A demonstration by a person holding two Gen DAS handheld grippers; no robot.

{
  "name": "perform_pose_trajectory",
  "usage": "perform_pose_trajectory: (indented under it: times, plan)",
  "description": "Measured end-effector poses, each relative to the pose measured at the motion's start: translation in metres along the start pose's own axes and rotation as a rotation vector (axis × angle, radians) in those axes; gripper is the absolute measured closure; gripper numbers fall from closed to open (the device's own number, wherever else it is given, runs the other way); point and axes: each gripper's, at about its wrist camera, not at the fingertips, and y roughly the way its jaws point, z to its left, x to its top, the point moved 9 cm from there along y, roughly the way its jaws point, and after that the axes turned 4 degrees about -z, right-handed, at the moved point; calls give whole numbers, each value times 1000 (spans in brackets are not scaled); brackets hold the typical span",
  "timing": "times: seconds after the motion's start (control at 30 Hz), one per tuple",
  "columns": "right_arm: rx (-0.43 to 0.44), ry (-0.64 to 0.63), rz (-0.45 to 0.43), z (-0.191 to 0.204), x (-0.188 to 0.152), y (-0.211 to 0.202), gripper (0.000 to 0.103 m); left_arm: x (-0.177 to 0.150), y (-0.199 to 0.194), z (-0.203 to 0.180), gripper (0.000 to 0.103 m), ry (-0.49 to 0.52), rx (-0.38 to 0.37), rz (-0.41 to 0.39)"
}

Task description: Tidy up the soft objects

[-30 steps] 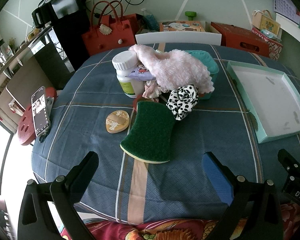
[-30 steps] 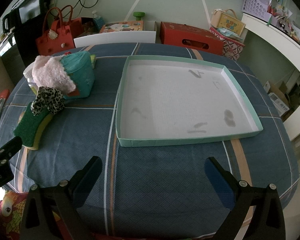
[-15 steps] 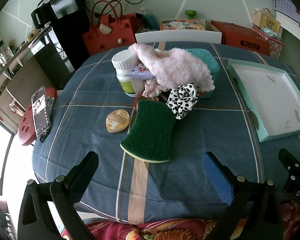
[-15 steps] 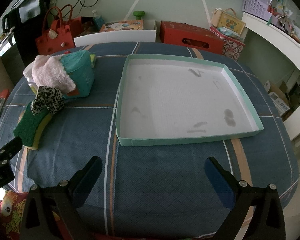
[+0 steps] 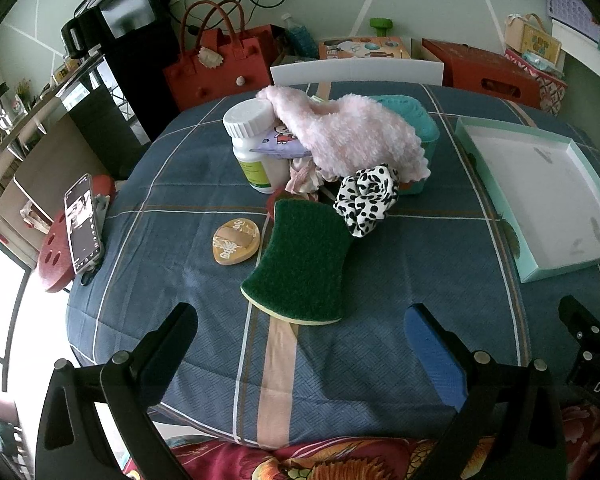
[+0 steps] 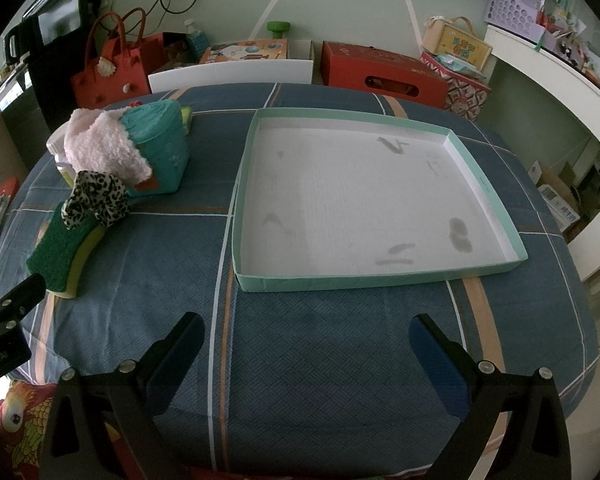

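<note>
Sponge under scrunchie; both grippers' jaws wide, empty.

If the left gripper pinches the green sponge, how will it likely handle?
The sponge looks thick and foamy, so probably light and squashy. Its scrubbing top should resist slipping. The scrunchie rests against its far end and may shift.

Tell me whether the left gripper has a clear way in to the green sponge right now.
Probably yes. The left gripper is open and empty, and the green sponge lies flat straight ahead with bare tablecloth between. Only the spotted scrunchie crowds its far end; the near edge is free.
</note>
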Motion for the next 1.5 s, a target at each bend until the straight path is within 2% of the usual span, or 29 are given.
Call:
perform_pose_trajectory:
  times: [0.57, 0.7, 0.83, 0.97, 1.1, 1.23, 1.5]
  plan:
    - [4, -8, 2, 2, -1, 0, 0, -1, 1, -1, 0, 0, -13, 11]
    - [70, 27, 47, 1, -1, 5, 0, 3, 4, 1, 0, -20, -101, 32]
    - [101, 34, 35, 4, 8, 3, 0, 14, 5, 11, 0, -29, -111, 1]
    - [148, 18, 21, 17, 22, -3, 0, 26, 8, 25, 0, -72, -172, 1]
    - [210, 16, -18, 36, 43, -12, 0, 35, 10, 44, 0, -134, -214, -27]
    - [243, 0, -67, 58, 62, -18, 0, 42, 15, 65, 0, -167, -193, -67]
    - [410, -32, -45, 115, 61, -15, 0, 22, 36, 66, 0, -193, -284, -28]
